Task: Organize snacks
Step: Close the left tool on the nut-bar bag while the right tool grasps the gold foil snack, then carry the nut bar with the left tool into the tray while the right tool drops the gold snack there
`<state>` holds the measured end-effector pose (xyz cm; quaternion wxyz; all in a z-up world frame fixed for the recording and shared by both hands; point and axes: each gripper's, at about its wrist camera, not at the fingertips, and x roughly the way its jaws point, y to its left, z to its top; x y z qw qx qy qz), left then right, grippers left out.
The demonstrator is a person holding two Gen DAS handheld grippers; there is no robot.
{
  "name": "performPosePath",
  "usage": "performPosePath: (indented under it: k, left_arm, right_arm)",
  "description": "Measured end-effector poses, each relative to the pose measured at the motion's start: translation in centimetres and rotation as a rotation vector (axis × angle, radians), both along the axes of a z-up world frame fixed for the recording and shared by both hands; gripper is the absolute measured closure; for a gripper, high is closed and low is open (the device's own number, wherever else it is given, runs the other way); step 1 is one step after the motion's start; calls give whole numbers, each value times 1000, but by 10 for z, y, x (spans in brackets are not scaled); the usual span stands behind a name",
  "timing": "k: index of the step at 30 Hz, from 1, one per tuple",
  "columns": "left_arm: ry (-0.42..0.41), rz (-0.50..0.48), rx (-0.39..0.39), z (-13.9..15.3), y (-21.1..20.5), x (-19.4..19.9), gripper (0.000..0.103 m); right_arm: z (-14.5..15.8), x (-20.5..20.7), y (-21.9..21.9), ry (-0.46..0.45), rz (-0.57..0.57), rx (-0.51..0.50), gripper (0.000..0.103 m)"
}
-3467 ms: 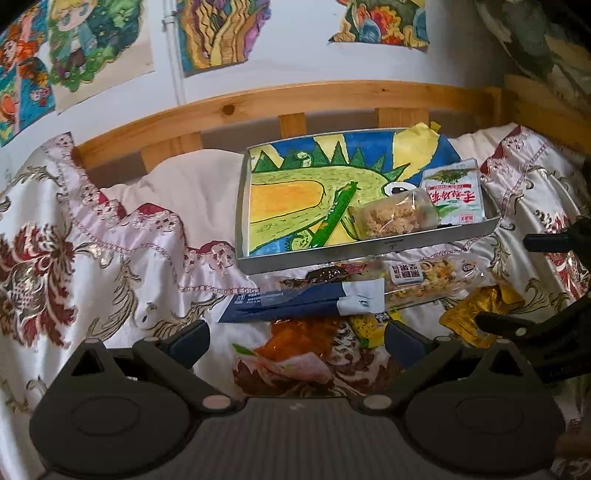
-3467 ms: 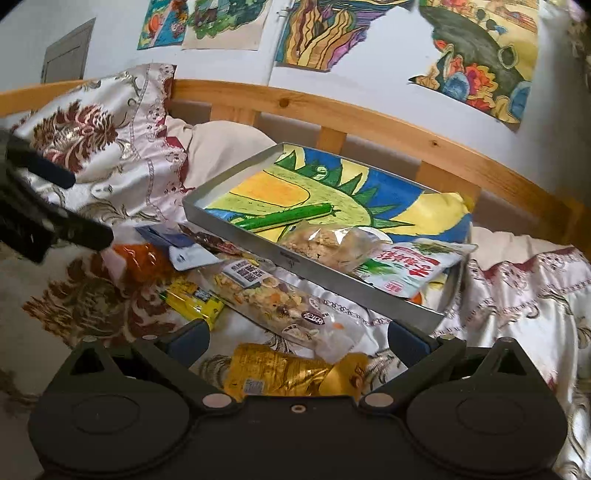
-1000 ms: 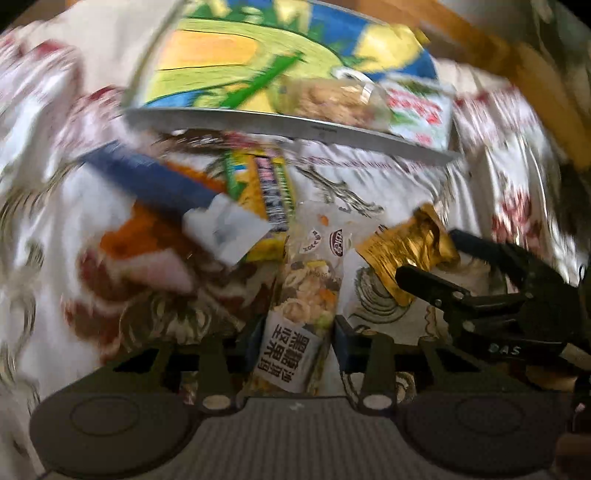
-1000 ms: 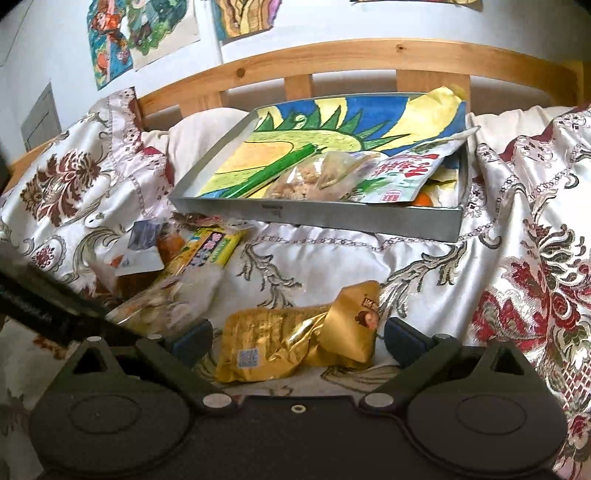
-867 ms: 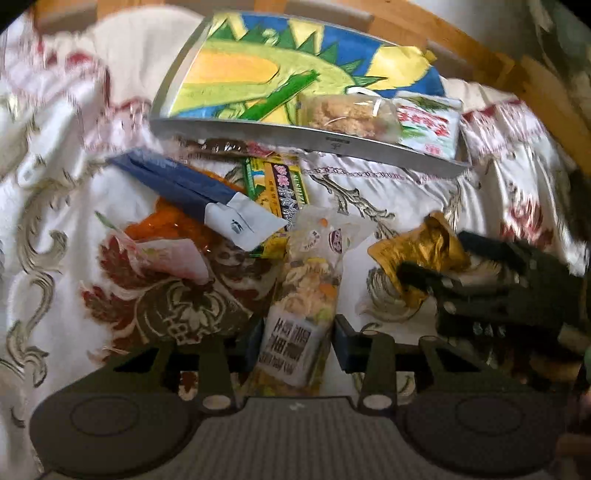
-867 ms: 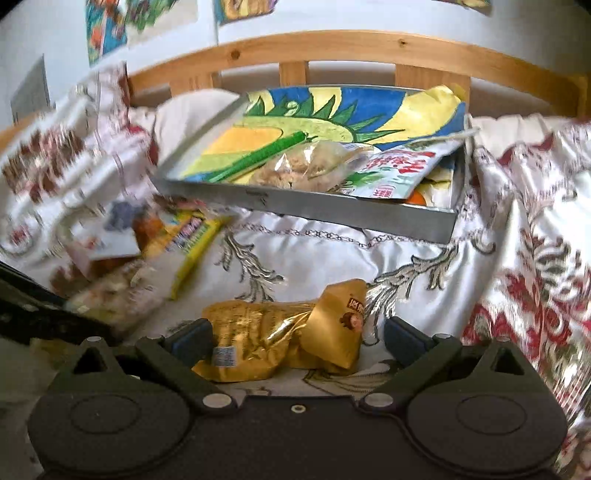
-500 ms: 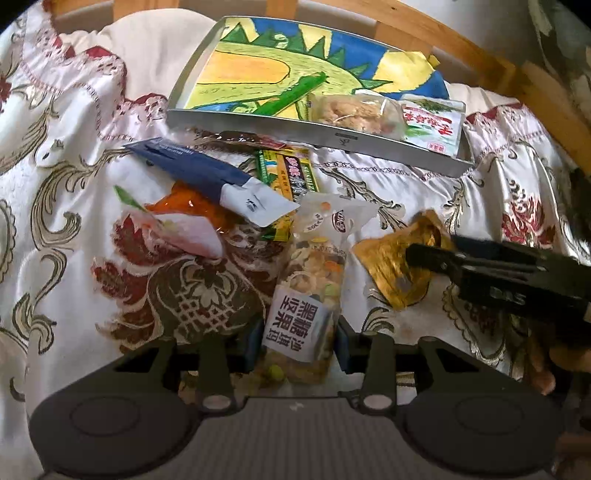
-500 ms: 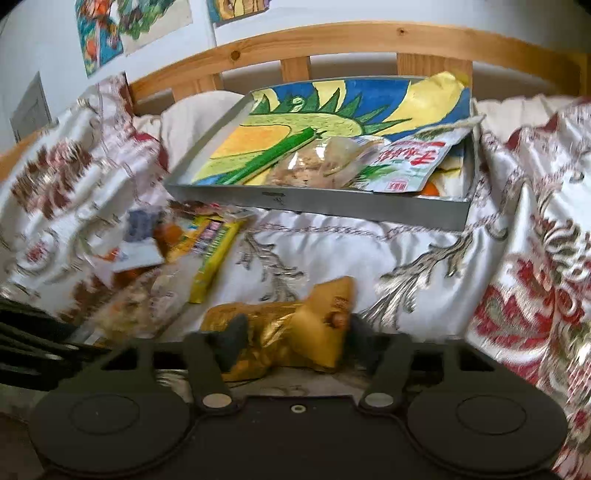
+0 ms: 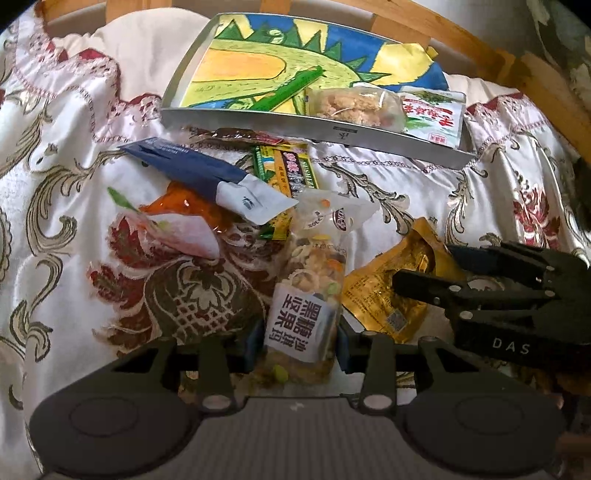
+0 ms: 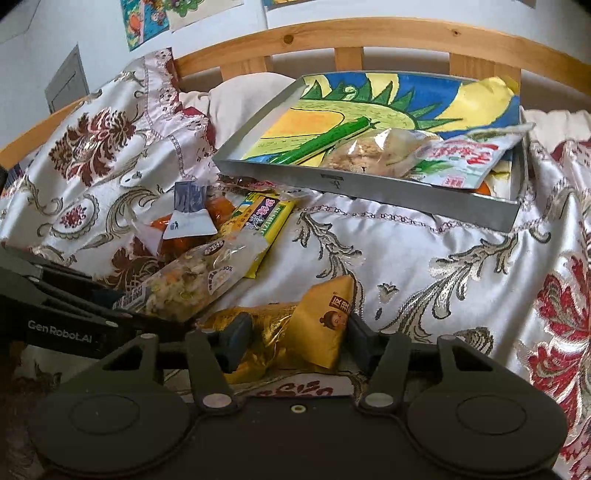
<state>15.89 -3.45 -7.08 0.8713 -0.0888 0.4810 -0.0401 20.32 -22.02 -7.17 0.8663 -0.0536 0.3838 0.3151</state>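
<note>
My left gripper (image 9: 297,343) is shut on a clear bag of mixed nuts (image 9: 310,291), also in the right wrist view (image 10: 192,280). My right gripper (image 10: 291,343) is shut on a gold foil snack pack (image 10: 295,336), which shows in the left wrist view (image 9: 391,291). A grey tray (image 9: 314,127) with a dinosaur drawing holds a green stick (image 9: 288,90), a clear bag of crumbly snack (image 9: 351,105) and a white-red packet (image 9: 432,114). On the quilt lie a yellow-green pack (image 9: 286,173), a blue-white pack (image 9: 207,177) and an orange bag (image 9: 177,210).
The tray (image 10: 369,184) rests on a flowered satin quilt (image 10: 461,277) against a wooden bed rail (image 10: 369,35). A cream pillow (image 10: 240,92) lies left of the tray. Drawings hang on the wall (image 10: 147,22).
The right gripper has closed its fingers onto the gold pack. The left gripper still holds the nut bag and has pulled back a little; the view has steadied.
</note>
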Motion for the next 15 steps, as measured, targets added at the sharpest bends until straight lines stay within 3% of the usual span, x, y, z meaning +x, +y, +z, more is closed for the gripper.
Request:
performPosePath:
  k: [10,15]
  left_arm:
    - [-47,10,-112,10,0,-12,63]
    - [-112,-3,-117,21,-6,-17,63]
  right_arm:
    - [14,-13,-1,-111,-1,-50,47]
    - [24,-17,-2,-192,-10,-62,47]
